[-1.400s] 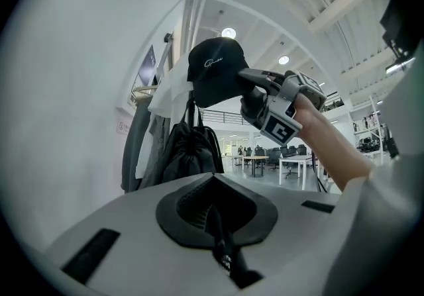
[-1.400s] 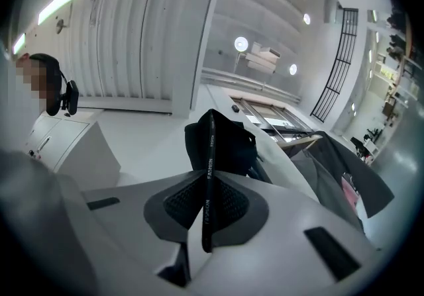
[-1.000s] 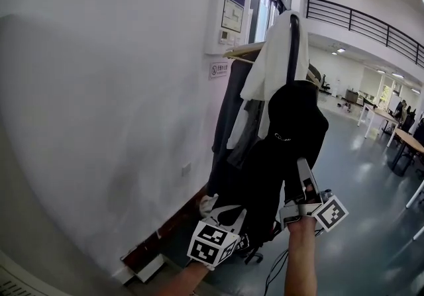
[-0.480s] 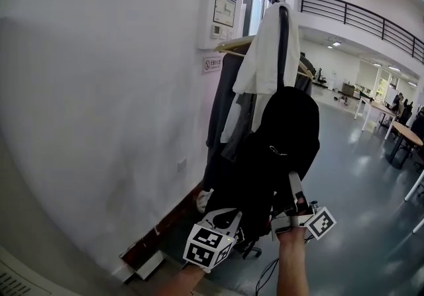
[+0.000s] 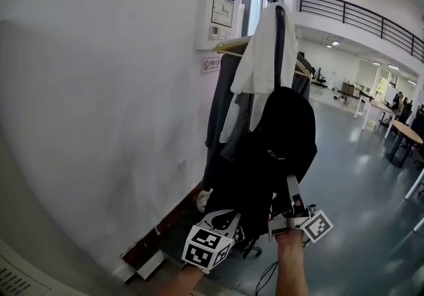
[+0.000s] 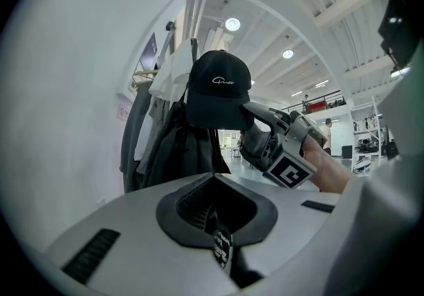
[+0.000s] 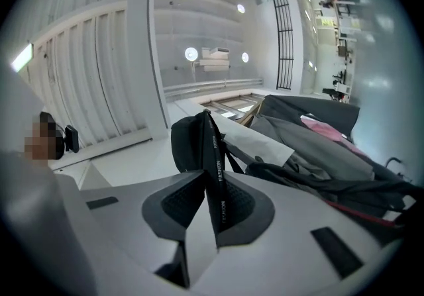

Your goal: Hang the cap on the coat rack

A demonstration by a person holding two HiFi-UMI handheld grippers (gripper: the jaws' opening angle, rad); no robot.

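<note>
White wall (image 5: 99, 122) crowds the whole left side, and the rack (image 5: 279, 43) stands right against it, loaded with dark coats (image 5: 228, 109) and a white garment (image 5: 262, 56) draped over the top. All the free room is to the right, where shiny floor (image 5: 358, 182) runs well out to distant tables (image 5: 405, 137).

And the cap (image 5: 289, 126) is up on the rack's black post, below the white garment. Its crown is high and its brim (image 7: 213, 155) points down toward the person, so the long axis runs close to vertical.

The right gripper (image 5: 291, 189) reaches up from below. Its jaws are opening, with the brim's edge standing between them.

The left gripper (image 6: 213, 182) sits low beside the coats, jaws together on nothing, and well clear of the cap.
</note>
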